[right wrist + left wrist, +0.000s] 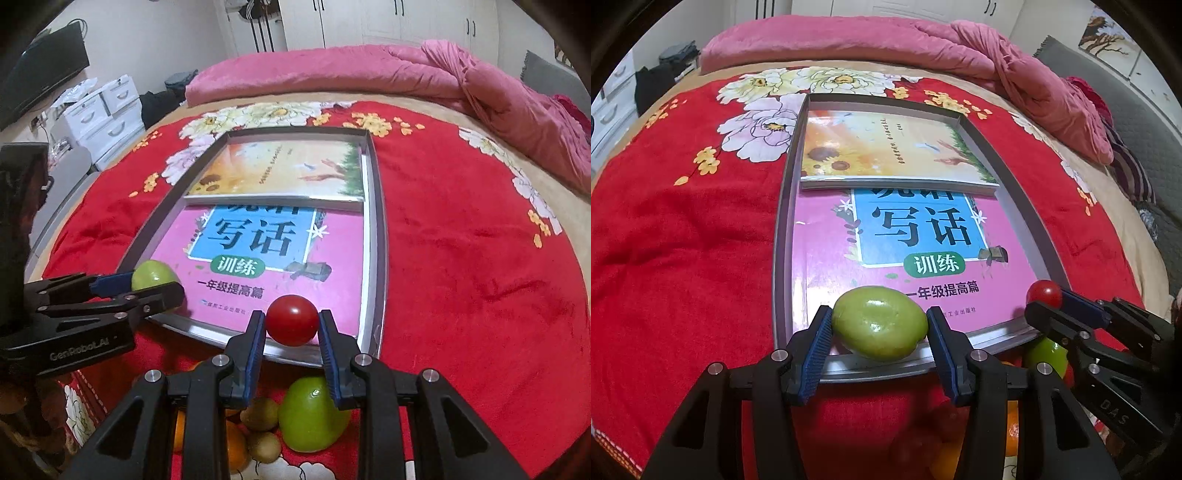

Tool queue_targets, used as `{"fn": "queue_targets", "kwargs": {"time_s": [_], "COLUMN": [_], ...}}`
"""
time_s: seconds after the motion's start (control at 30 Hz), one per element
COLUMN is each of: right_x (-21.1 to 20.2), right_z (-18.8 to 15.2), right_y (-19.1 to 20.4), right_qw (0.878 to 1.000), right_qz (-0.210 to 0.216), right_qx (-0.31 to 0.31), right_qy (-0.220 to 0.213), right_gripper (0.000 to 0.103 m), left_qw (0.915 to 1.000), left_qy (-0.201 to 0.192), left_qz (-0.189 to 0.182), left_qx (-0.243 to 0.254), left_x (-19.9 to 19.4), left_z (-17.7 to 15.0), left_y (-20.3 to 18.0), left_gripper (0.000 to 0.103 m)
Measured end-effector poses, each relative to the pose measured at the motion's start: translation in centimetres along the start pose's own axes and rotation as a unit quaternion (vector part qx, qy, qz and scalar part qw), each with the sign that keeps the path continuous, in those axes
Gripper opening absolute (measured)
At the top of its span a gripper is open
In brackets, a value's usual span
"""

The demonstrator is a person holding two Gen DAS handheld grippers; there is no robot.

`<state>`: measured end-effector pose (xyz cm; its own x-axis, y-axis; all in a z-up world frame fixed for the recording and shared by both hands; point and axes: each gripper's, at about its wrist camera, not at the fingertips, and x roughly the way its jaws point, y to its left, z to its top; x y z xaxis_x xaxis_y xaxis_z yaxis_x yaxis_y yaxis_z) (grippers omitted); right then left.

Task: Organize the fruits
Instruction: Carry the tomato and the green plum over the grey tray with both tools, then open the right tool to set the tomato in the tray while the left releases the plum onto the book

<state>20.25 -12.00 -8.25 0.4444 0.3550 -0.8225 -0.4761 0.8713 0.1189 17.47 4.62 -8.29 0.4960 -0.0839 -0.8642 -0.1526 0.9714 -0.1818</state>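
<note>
Green fruit (pixel 881 323) in left tongs (pixel 879 325), red fruit (pixel 292 319) in right tongs (pixel 291 325), over tray's (pixel 783 236) near edge.

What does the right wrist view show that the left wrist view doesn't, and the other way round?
Only the right wrist view: a dark screen and white drawers on its left side, and two small brown fruits beside the loose green fruit below the tray.

Only the left wrist view: a framed picture on the wall.

Both: the grey tray holding a pink book and a sunflower book on the red floral blanket, the left gripper shut on a green fruit, and the right gripper shut on a red fruit.
</note>
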Motion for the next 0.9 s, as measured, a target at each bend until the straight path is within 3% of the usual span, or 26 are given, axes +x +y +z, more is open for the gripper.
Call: {"fn": "queue_targets", "kwargs": {"time_s": [0.53, 0.77, 0.9], "right_x": [0.0, -1.2, -1.9], "right_z": [-0.2, -0.2, -0.3], "right_y": [-0.3, 0.0, 0.3], "right_qw": [1.0, 1.0, 0.999], "right_qz": [0.002, 0.008, 0.007], "right_qx": [0.011, 0.007, 0.0], "right_qy": [-0.004, -0.026, -0.036], "right_gripper": [0.033, 0.049, 0.052], "left_qw": [1.0, 1.0, 1.0], "left_qy": [0.001, 0.001, 0.001], "left_qz": [0.001, 0.002, 0.003], "left_qx": [0.005, 0.007, 0.006], "left_x": [-0.1, -0.3, -0.4], "left_z": [-0.2, -0.3, -0.3], "left_y": [0.1, 0.0, 0.1], "left_gripper": [0.053, 0.053, 0.053]}}
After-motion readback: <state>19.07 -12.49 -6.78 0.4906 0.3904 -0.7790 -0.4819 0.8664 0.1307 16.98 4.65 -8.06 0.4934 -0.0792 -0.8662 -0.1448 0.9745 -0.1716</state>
